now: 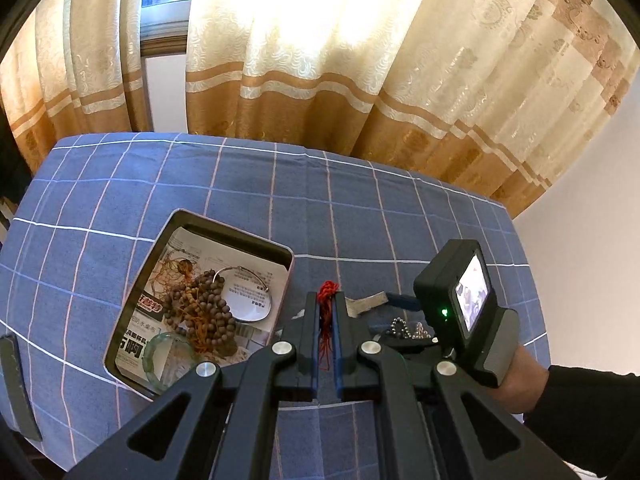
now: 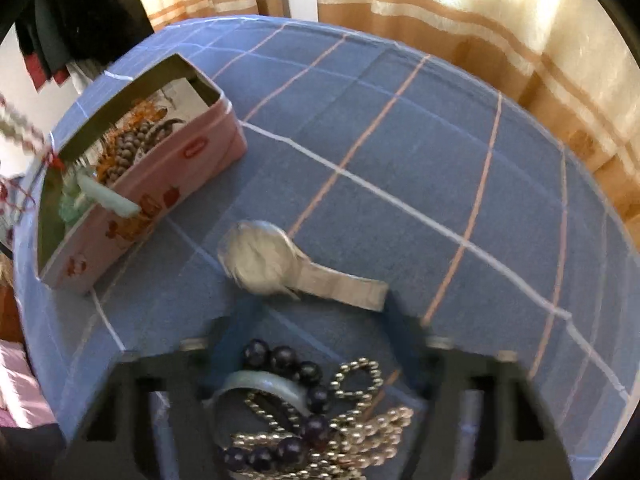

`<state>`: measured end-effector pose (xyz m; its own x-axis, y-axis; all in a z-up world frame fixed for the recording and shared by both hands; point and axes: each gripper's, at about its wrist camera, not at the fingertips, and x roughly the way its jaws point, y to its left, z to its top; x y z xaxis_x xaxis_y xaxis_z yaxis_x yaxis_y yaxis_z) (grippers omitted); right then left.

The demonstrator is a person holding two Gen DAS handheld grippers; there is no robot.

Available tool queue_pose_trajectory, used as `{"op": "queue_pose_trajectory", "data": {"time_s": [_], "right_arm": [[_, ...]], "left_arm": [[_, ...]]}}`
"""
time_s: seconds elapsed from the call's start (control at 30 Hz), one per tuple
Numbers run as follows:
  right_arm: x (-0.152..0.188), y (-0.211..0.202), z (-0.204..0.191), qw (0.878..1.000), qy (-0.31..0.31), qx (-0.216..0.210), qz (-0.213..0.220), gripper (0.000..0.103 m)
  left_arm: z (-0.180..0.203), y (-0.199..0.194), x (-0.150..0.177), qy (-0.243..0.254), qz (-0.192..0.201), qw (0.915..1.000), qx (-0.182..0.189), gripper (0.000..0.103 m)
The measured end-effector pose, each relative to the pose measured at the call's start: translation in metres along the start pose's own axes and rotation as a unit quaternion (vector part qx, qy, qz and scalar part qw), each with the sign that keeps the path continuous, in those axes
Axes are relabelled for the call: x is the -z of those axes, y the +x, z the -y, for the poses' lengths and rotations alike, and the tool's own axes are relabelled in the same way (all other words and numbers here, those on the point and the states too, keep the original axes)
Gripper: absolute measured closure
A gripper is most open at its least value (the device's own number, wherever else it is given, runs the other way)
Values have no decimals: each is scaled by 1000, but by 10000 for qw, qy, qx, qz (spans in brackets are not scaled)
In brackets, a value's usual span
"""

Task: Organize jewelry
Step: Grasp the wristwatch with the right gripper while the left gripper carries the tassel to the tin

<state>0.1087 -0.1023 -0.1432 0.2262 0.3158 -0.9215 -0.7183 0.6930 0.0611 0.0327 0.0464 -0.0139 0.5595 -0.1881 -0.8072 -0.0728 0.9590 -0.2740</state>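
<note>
My left gripper (image 1: 327,300) is shut on a red cord (image 1: 326,324), held above the cloth just right of the pink tin box (image 1: 285,280). The tin (image 2: 160,196) holds brown wooden beads (image 1: 200,308), a silver bangle (image 1: 248,296) and a green jade bangle (image 1: 168,356). My right gripper (image 2: 320,312) is open, with its fingers on either side of a jewelry pile: dark bead bracelet (image 2: 296,368), pale bangle (image 2: 264,384) and silver bead chains (image 2: 360,420). A silver watch (image 2: 264,260) lies just ahead of it. The right gripper also shows in the left wrist view (image 1: 400,300).
The table has a blue checked cloth (image 1: 360,208). Gold and cream curtains (image 1: 320,80) hang behind it. A dark flat object (image 1: 16,388) lies at the cloth's left edge. Dark clothes (image 2: 72,20) hang at the far left.
</note>
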Motion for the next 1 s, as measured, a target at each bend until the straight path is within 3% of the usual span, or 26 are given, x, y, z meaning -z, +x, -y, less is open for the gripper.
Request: {"op": "queue_pose_trajectory", "data": {"time_s": [0.07,0.23,0.27,0.3,0.37,0.63,0.73,0.83,1.0], "right_arm": [[-3,-1,5,9997,93,-234,-61,84],[-8,-3,3,9996,-21,-289,-55,86],[-10,-6,2,9995,-46,-298,20,80],[-12,-10,0,9995,-79,-292,106,59],[-15,-19,-6,9990,-202,-266,305,26],[-39,-4,-37,9960,-690,-513,244,34],[-41,10,-44,9951,-828,-527,101,42],[-44,20,-46,9948,-858,-543,32,63],[-43,5,-42,9953,-691,-671,97,64]], "left_arm": [[-2,1,-1,-20,-9,10000,5,99],[-3,-1,-4,-20,11,10000,18,99],[-3,-1,-4,-12,19,10000,7,99],[-4,-2,-4,-10,22,10000,0,99],[-5,-2,-4,-19,18,10000,-4,99],[-9,-5,-13,-25,77,9999,-120,99],[-18,-7,-17,-88,98,9997,-213,99],[-28,-13,-21,-173,160,9993,-285,99],[-42,-28,-29,-285,330,9984,-373,99]]}}
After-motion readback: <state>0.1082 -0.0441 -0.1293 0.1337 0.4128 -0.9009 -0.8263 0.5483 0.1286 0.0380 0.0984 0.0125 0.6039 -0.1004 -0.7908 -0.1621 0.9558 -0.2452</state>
